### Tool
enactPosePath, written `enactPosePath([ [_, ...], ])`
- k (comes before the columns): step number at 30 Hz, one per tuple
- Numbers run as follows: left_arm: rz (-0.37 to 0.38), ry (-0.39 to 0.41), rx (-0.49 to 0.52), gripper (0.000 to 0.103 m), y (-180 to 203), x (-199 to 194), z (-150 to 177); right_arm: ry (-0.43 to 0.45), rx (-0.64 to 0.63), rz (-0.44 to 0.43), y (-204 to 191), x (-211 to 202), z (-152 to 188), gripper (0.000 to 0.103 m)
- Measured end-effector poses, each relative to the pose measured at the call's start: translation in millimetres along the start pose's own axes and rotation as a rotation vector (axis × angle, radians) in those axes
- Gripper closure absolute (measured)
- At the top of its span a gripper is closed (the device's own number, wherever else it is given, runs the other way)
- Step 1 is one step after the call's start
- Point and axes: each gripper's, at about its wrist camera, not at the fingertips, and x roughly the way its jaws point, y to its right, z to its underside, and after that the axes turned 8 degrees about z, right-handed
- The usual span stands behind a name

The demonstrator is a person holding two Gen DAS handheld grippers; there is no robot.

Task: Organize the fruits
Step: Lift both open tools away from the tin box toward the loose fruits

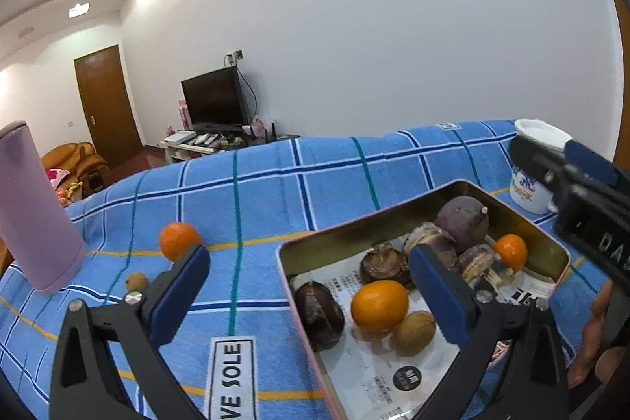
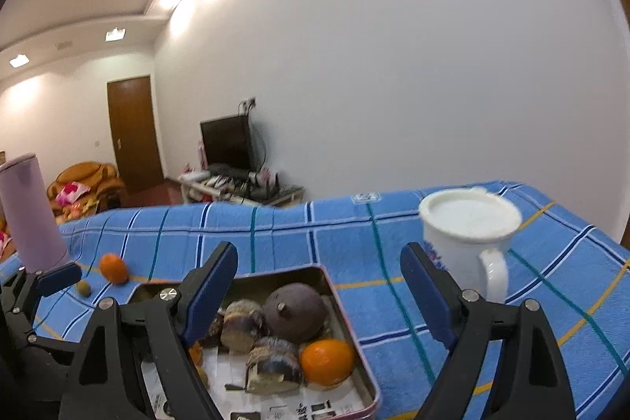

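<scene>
Blue checked cloth [image 1: 275, 191] in a white-walled room, left gripper [image 1: 311, 286] and right gripper [image 2: 319, 294] both spread wide, empty, angled down over a tin [image 1: 549, 243] of fruit, one orange [image 1: 179, 241] loose nearby.

A blue cloth [image 1: 275, 191] covers the table, checked with white-edged navy bands, thin teal lines and thin orange-yellow lines; a white label with black letters sits near its front edge. The tin [image 1: 543, 247] is dull gold inside with a pink outer rim, lined with white paper printed in black. In it lie orange citrus [image 1: 378, 306], dark brown-purple fruits [image 1: 464, 223] and a tan one [image 1: 415, 333]. Near the cloth's left edge stand a lilac tumbler [image 1: 27, 207], an orange fruit [image 1: 178, 239] and a small tan fruit [image 1: 136, 281]. The mug [image 2: 468, 235] is white with blue and pink print. Both grippers are black with blue pads.
</scene>
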Motion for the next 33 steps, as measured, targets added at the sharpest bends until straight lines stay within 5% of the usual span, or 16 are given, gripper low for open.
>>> enactPosePath([
  [11,-0.068,0.009,0.015,0.000,-18,-9,5,0.060,0.033,0.094,-3,-19,-1,0.017],
  [33,-0.104,-0.025,0.017,0.000,-91,-17,17,-0.083,0.087,0.148,-61,-22,13,0.017],
])
